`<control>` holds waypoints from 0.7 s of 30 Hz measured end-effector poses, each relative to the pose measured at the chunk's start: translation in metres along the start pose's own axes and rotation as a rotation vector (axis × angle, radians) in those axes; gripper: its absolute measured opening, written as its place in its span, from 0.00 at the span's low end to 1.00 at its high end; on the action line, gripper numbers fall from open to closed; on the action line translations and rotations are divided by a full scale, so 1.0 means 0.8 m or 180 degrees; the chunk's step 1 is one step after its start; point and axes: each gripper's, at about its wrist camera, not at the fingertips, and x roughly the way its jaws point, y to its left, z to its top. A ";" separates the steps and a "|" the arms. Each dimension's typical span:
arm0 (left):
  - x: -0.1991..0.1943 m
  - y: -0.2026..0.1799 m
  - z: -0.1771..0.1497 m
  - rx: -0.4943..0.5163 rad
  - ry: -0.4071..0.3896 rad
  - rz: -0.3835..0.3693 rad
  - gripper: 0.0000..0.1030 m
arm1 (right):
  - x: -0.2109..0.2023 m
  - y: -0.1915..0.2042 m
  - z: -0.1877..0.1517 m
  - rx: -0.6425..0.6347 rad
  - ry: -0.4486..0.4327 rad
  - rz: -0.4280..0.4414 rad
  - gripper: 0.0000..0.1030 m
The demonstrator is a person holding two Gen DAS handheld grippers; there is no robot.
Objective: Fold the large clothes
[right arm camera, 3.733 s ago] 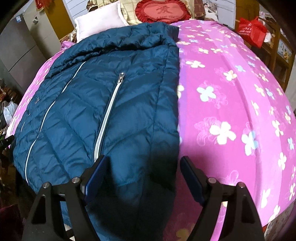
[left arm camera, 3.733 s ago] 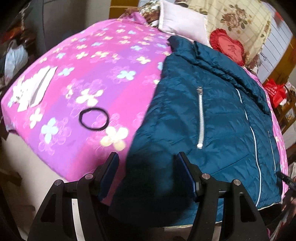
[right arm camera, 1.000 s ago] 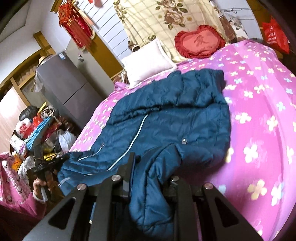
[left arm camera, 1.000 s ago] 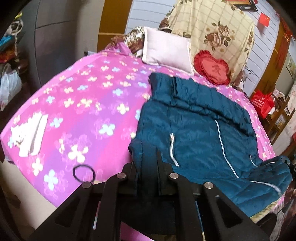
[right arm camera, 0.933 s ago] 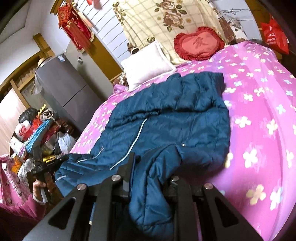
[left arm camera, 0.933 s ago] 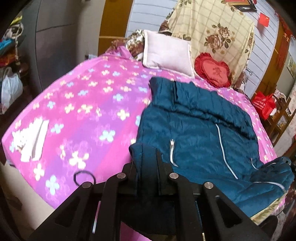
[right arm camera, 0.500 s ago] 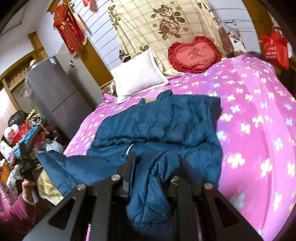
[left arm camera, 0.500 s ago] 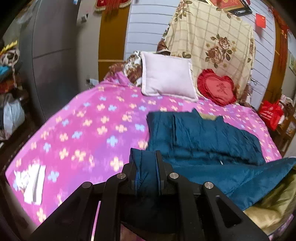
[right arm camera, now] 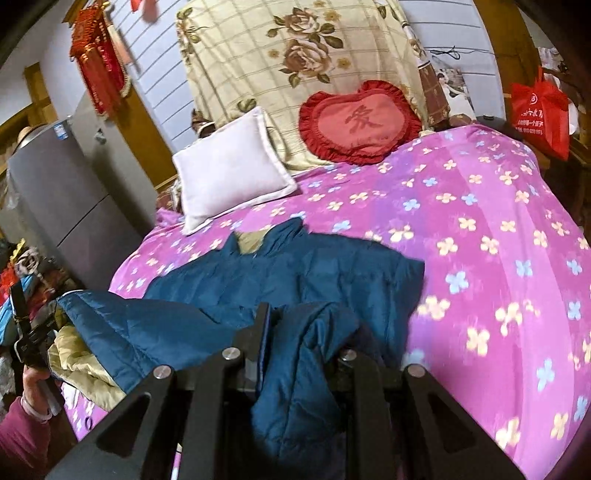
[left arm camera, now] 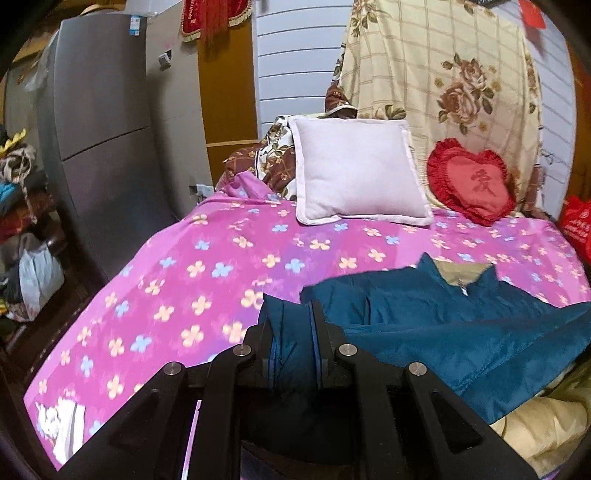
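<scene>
The left claw (left arm camera: 293, 325) is clamped on a bunched edge of the teal quilted jacket (left arm camera: 461, 325), and the right claw (right arm camera: 306, 332) pinches another fold of it (right arm camera: 295, 280). Ahead of both claws the jacket lies over the near part of the pink flowered bedspread (right arm camera: 480, 221), tan lining showing. Beyond it a white pillow (left arm camera: 354, 173) and a red heart cushion (right arm camera: 358, 122) lean at the head.

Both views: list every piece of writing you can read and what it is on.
"爱", it seems, one dark red character on the red heart cushion, somewhat blurred.
White print and a round logo on the red bag: too small to read.
Sticker on the grey fridge: too blurred to read.
Nothing readable on the blue jacket or the bedsheet.
</scene>
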 end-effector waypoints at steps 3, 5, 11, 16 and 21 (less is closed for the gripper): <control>0.029 -0.015 0.010 0.0028 -0.0003 0.0099 0.00 | 0.026 -0.008 0.020 0.0040 0.0000 -0.0056 0.18; 0.048 -0.022 0.014 0.0014 0.0000 0.0133 0.00 | 0.045 -0.015 0.032 0.0087 -0.0002 -0.0089 0.18; 0.108 -0.043 0.010 0.0041 0.0103 0.0183 0.00 | 0.113 -0.046 0.044 0.0319 0.0072 -0.0184 0.18; 0.136 -0.031 0.003 -0.0120 0.0237 -0.0155 0.01 | 0.172 -0.066 0.028 0.0432 0.0189 -0.0373 0.16; 0.099 0.024 0.011 -0.0549 0.0114 -0.0531 0.31 | 0.194 -0.073 0.023 0.0494 0.0210 -0.0400 0.17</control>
